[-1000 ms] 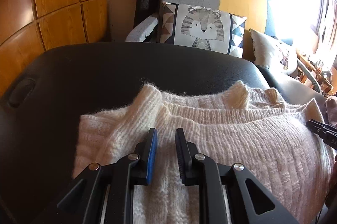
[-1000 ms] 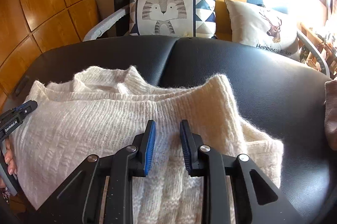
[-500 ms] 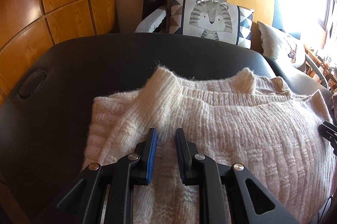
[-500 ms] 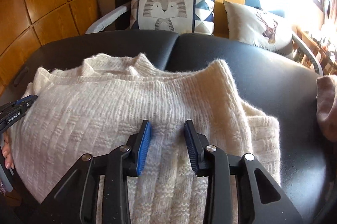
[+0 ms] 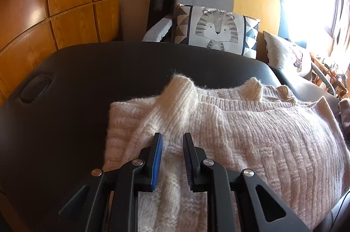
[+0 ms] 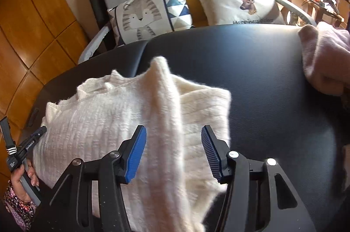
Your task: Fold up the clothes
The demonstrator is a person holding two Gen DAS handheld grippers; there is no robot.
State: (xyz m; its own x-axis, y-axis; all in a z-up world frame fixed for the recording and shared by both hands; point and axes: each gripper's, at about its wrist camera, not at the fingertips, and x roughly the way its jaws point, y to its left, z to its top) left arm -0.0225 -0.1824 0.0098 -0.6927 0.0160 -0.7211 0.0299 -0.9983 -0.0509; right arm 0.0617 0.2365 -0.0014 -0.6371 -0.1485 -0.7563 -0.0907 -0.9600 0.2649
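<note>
**Inspector:** Report the change.

**Assistant:** The right gripper point(image 6: 174, 150) has spread its fingers wide — a second ago they stood close together. A raised band of the cream sweater point(image 6: 122, 122) runs between them, but neither pad visibly presses it. The left gripper point(image 5: 172, 155) is as before: fingers narrowly apart over the knit, clamping nothing that shows.

**Inspector:** Meaning for the fold?

**Assistant:** My judgement — a release after laying a panel down, or an opening to take that ridge. The pictures fit both.

**Inspector:** Location and material?

**Assistant:** The sweater lies doubled over itself on the black padded desk point(image 6: 262, 83), towards its left end. Chunky ribbed knit, fuzzy and soft; corners poke up at the far edge. The desk is smooth and leather-like. A pinkish garment point(image 6: 323, 61) sits well apart to the right.
</note>
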